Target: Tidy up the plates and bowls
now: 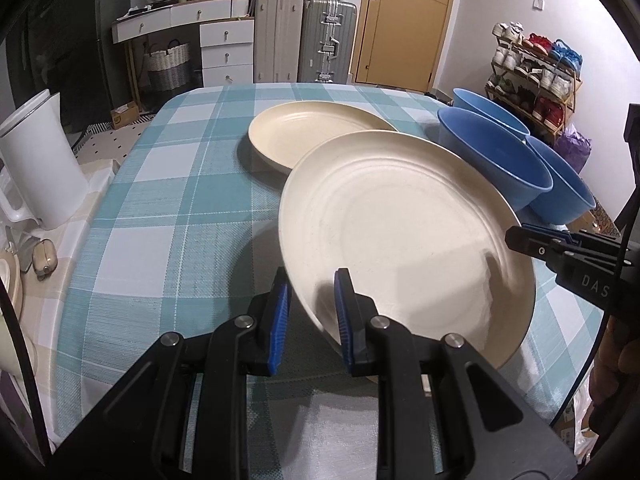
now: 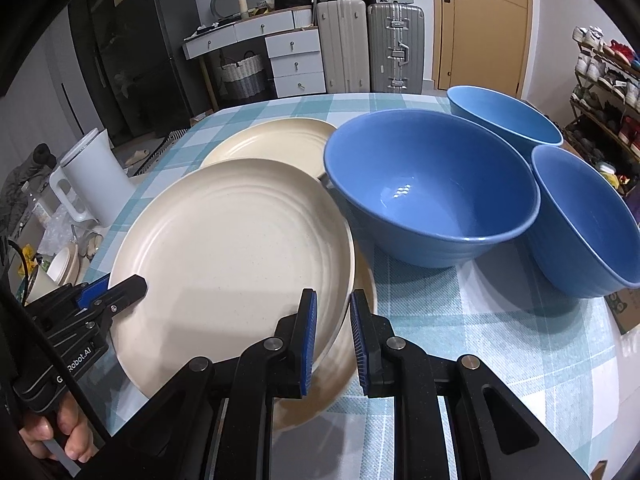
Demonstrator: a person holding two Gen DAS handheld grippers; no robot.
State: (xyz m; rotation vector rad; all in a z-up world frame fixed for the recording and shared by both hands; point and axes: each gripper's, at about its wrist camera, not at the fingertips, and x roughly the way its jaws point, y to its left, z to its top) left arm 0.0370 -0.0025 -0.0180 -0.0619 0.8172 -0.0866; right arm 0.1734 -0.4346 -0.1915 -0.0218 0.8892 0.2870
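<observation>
The near rim of the lifted plate (image 1: 400, 232) smears with blur between the left gripper (image 1: 310, 316) pads, so the grip there is unclear. In the right wrist view a lower plate (image 2: 352, 356) peeks from under it, mostly hidden. The nearest blue bowl (image 2: 580, 220) runs off the right edge.

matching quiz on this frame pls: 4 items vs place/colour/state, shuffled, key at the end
Things:
1. near plate
2. far plate
3. middle bowl
4. kettle

Descriptions:
A. white, standing left of the cloth
B. blue, empty
C. cream, rim between the fingers of the left gripper and of the right gripper
D. cream, flat on the cloth, no gripper on it

Pairs: 1-C, 2-D, 3-B, 4-A
</observation>
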